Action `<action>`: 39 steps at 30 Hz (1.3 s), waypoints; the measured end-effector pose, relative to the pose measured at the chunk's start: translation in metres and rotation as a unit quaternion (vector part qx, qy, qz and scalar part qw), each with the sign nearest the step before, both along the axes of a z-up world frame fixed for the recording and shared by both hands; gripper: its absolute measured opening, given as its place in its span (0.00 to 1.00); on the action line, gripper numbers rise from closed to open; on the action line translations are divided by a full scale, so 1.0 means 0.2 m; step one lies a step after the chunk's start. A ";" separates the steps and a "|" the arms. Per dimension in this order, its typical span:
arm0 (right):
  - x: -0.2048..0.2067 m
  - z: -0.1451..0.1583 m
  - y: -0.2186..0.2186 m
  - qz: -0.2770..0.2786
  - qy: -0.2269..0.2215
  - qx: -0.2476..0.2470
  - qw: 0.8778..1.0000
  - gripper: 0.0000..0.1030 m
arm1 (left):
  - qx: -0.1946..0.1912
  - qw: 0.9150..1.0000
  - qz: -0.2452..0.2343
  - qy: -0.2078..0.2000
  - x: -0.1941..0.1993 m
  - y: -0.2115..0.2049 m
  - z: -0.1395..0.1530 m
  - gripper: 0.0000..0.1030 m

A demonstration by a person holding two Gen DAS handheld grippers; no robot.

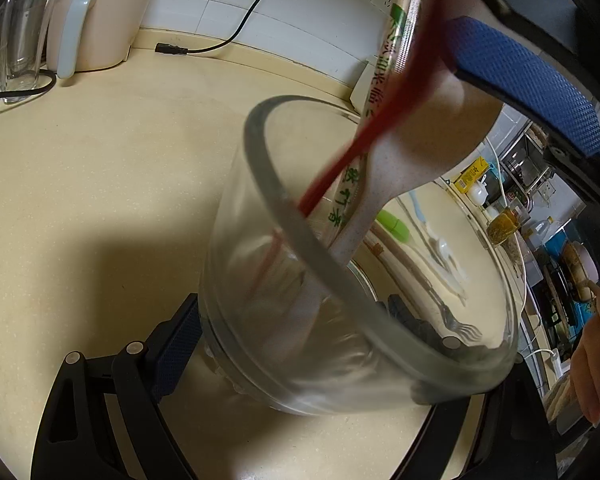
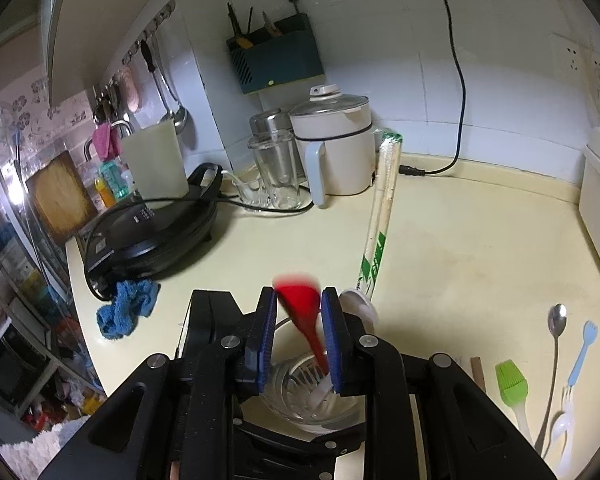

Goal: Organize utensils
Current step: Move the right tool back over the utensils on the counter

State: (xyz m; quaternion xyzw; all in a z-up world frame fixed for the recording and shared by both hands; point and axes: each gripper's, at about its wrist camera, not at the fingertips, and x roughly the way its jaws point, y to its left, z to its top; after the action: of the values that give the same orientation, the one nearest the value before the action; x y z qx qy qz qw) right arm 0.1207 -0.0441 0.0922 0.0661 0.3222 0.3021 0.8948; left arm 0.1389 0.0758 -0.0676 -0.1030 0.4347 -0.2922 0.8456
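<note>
A: The right gripper (image 2: 298,336) has its blue fingers (image 2: 333,344) standing either side of the red spatula (image 2: 300,312). Whether both pads press on it cannot be told; the spatula leans against the right one.

B: And the left gripper (image 1: 300,344)?

A: Its fingers are closed on the glass jar (image 1: 339,280), one on each side of the base, holding it tilted over the bench (image 1: 100,200).

B: Where does the spatula sit, then?

A: Its handle end is down inside the jar, blade up. The long axis runs steeply from the jar bottom up and away, leaning on the rim beside a speckled white spoon (image 1: 419,140) and wrapped chopsticks (image 2: 383,200).

B: How should the step be finished well?

A: Probably by letting the handle reach the jar bottom before the right fingers spread, keeping the jar steady so nothing tips out.

B: What is left?

A: A green brush (image 2: 509,384), a metal spoon (image 2: 555,344), a blue fork (image 2: 581,352) and a white spoon (image 2: 561,428) lie on the bench to the right.
</note>
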 end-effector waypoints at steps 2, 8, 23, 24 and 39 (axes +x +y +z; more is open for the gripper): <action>0.00 0.00 0.01 0.001 0.000 -0.008 1.000 0.23 | -0.001 1.000 0.000 0.000 0.00 0.00 0.00 0.88; -0.04 0.05 -0.04 -0.008 -0.013 0.008 1.000 0.23 | -0.001 1.000 0.000 0.000 0.00 -0.01 0.00 0.88; -0.18 0.05 -0.37 -0.084 -0.027 0.043 0.995 0.23 | -0.001 1.000 0.000 0.000 0.01 0.00 -0.01 0.88; -0.18 0.04 -0.39 -0.088 -0.022 0.044 0.995 0.23 | -0.001 1.000 0.000 0.000 0.01 0.00 -0.01 0.88; -0.23 -0.14 -0.60 -0.150 0.002 -0.004 0.989 0.23 | -0.001 1.000 0.000 0.000 0.01 0.00 -0.01 0.88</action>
State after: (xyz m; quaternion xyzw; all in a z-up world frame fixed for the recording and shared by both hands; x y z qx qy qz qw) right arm 0.0751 -0.1637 0.0635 0.1103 0.3116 0.1631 0.9296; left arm 0.1403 0.0766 -0.0695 -0.1036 0.4347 -0.2927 0.8454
